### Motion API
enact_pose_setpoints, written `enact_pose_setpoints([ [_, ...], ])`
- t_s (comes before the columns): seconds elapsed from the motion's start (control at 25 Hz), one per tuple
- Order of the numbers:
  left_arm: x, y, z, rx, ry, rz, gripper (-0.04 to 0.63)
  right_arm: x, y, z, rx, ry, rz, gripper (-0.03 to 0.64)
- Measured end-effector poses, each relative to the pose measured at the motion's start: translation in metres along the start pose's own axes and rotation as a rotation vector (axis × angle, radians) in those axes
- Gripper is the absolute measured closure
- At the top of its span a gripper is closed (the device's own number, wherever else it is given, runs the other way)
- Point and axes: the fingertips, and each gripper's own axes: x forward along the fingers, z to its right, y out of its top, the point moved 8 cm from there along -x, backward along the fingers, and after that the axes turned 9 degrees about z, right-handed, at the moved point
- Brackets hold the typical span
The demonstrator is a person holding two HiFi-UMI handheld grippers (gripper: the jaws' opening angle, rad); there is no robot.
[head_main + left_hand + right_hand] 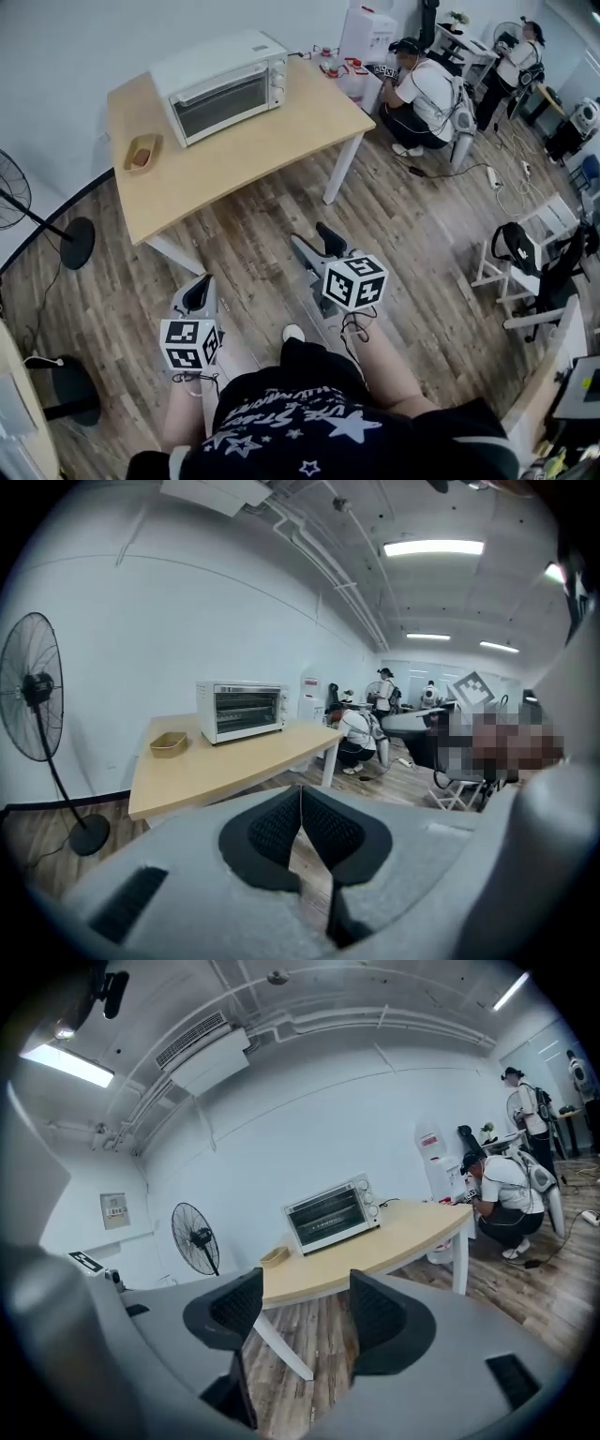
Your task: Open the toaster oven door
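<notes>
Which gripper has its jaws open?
The right gripper: its pads stand well apart, with nothing held between them. The left gripper differs: its pads are pressed together, also on nothing.

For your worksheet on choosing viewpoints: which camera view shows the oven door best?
The head view: the oven door is largest there, seen from above, shut. The right gripper view shows the door smaller, nearly face-on; the left gripper view shows the door smallest, at an angle.
</notes>
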Motion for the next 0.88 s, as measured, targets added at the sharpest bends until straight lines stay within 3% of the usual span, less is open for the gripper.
enact_pose_setpoints([
  [0.36,0.041,0.015,-0.008,-0.017,0.161,-0.013,0.574,0.062,0.021,0.054,0.014,0.09,-0.056,0.337],
  [0.68,0.067,0.024,-0.043,-0.017,0.215,0.003,0.574,0.11,0.031,0.071,0.007,0.107,-0.062,0.331],
  [0.88,0.1,0.038,-0.071,-0.025,0.206,0.011,0.574,0.14,0.041,0.084,0.023,0.076,-0.069,0.331],
])
